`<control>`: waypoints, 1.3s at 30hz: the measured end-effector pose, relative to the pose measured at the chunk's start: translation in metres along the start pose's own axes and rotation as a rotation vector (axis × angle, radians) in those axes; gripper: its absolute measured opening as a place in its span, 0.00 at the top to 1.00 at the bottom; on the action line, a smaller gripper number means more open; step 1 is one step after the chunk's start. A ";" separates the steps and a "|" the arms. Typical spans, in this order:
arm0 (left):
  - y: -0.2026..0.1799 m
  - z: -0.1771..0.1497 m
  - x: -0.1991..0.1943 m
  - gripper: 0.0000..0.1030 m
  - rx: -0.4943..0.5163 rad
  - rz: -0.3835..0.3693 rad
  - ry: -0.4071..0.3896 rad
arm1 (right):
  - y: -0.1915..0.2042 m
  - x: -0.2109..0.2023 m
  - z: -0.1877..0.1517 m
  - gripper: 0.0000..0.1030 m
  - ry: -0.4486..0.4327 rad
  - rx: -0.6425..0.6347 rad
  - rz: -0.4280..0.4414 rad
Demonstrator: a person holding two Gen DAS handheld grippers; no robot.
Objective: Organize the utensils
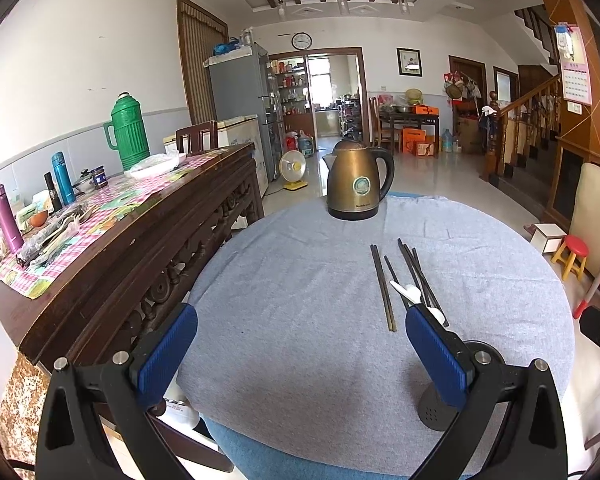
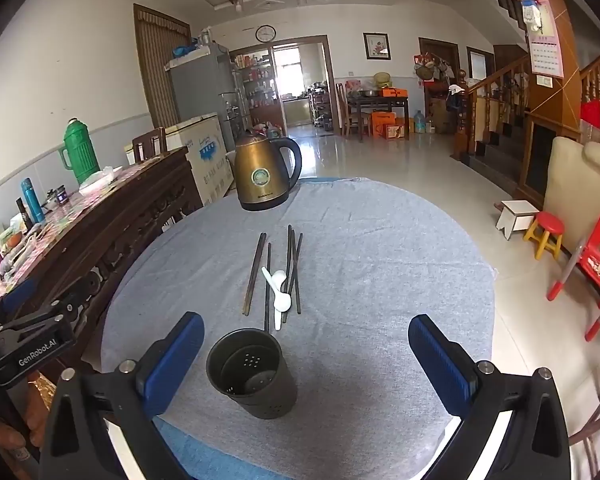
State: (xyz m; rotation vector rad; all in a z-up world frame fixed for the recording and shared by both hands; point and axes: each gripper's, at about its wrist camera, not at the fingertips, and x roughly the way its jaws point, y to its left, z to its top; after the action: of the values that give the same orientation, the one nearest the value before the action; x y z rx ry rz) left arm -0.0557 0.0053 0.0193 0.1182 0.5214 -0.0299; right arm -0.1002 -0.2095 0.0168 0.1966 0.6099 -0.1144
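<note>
Several dark chopsticks [image 2: 271, 276] and two white spoons [image 2: 279, 294] lie loose in the middle of a round table under a grey cloth [image 2: 372, 280]. A dark perforated utensil holder [image 2: 254, 376] stands upright and empty near the table's front edge. My right gripper [image 2: 306, 354] hovers above the front edge, open, with the holder between its blue pads but apart from them. My left gripper [image 1: 300, 350] is open over the cloth, left of the chopsticks [image 1: 384, 288] and spoons [image 1: 410, 292]; its right finger hides most of the holder [image 1: 434, 410].
A brass-coloured electric kettle [image 2: 266, 174] stands at the table's far edge. A wooden sideboard [image 1: 140, 232] with flasks and a green thermos [image 1: 126, 136] runs along the left. Red stools and a chair [image 2: 598, 256] stand on the tiled floor to the right.
</note>
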 end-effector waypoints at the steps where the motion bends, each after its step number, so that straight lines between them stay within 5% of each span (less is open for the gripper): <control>1: 0.000 0.000 0.000 0.00 0.002 0.001 0.001 | 0.000 0.000 0.000 0.00 0.000 0.000 -0.001; 39: -0.006 -0.003 0.023 0.00 0.025 -0.019 0.057 | 0.002 0.020 0.002 0.00 0.033 0.003 0.002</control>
State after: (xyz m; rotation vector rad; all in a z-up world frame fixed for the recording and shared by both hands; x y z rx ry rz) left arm -0.0375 0.0001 0.0041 0.1386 0.5794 -0.0521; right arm -0.0820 -0.2090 0.0073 0.2028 0.6428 -0.1102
